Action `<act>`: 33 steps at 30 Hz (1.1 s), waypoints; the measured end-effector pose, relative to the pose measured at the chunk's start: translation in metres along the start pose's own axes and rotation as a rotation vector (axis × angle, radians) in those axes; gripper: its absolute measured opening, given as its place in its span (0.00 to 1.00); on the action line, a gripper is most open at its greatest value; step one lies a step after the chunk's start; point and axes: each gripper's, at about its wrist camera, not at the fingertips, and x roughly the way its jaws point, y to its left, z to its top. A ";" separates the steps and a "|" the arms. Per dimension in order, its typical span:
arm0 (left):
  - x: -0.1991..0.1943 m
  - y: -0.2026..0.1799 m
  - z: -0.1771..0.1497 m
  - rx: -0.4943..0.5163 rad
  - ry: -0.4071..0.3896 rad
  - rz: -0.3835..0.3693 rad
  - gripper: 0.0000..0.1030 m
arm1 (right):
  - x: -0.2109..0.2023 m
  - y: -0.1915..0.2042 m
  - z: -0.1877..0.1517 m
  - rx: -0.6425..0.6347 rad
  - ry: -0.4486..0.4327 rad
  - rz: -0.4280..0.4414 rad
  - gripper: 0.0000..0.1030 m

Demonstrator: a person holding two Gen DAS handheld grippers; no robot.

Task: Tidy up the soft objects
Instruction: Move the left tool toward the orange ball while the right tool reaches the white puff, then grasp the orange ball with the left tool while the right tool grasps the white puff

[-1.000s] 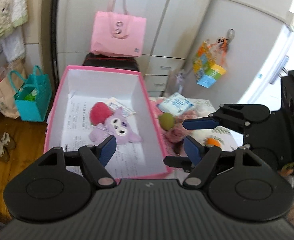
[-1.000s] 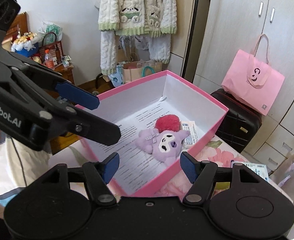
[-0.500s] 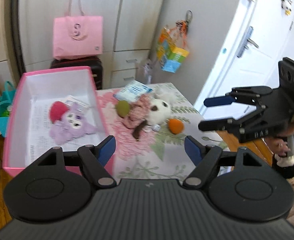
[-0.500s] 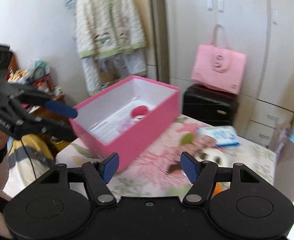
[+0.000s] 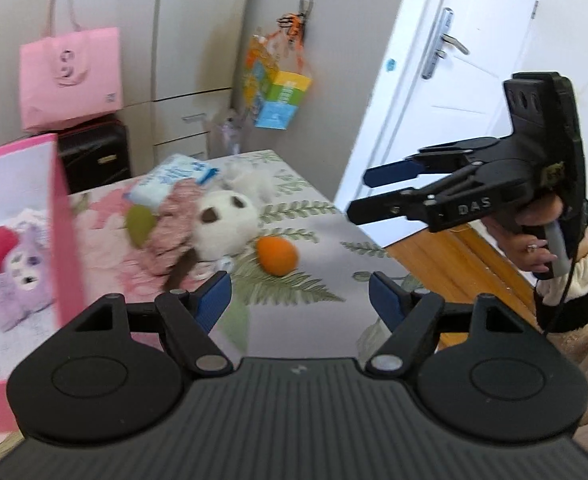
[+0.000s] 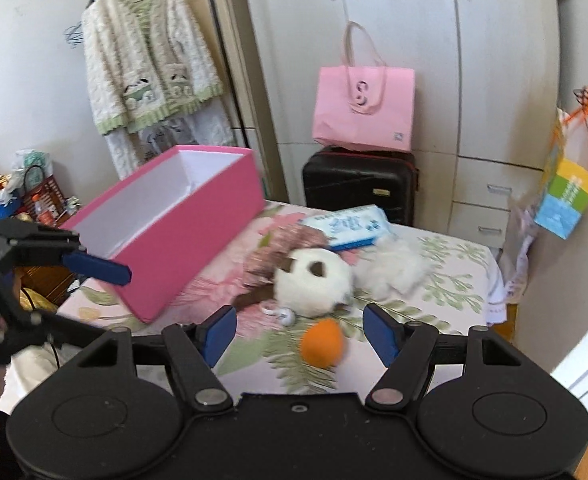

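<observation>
Seen from the right hand-held gripper (image 6: 299,330), bare flowered surface (image 6: 449,300) lies open at 1 o'clock. The orange ball (image 6: 321,343) sits dead ahead at 12, the white plush (image 6: 313,282) just behind it, and the pink box (image 6: 182,236) walls off 10 o'clock.

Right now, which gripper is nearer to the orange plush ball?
Right. The right gripper frames the orange plush ball between its open fingers; the left gripper hangs farther back, nearer the pink box.
</observation>
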 end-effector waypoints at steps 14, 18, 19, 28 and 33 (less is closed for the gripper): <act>0.105 -0.001 -0.003 0.001 0.019 0.063 0.73 | 0.061 -0.055 -0.011 -0.076 -0.076 -0.051 0.73; 0.127 -0.003 -0.007 -0.001 0.022 0.063 0.72 | 0.080 -0.071 -0.002 -0.051 -0.093 -0.039 0.73; 0.131 -0.003 -0.007 -0.005 0.018 0.066 0.72 | 0.085 -0.073 -0.001 -0.047 -0.097 -0.035 0.73; 0.160 0.001 -0.010 -0.034 0.009 0.111 0.70 | 0.134 -0.095 0.013 -0.002 -0.089 -0.022 0.78; 0.163 -0.002 -0.012 -0.033 -0.021 0.161 0.62 | 0.157 -0.103 0.016 0.025 -0.052 -0.012 0.78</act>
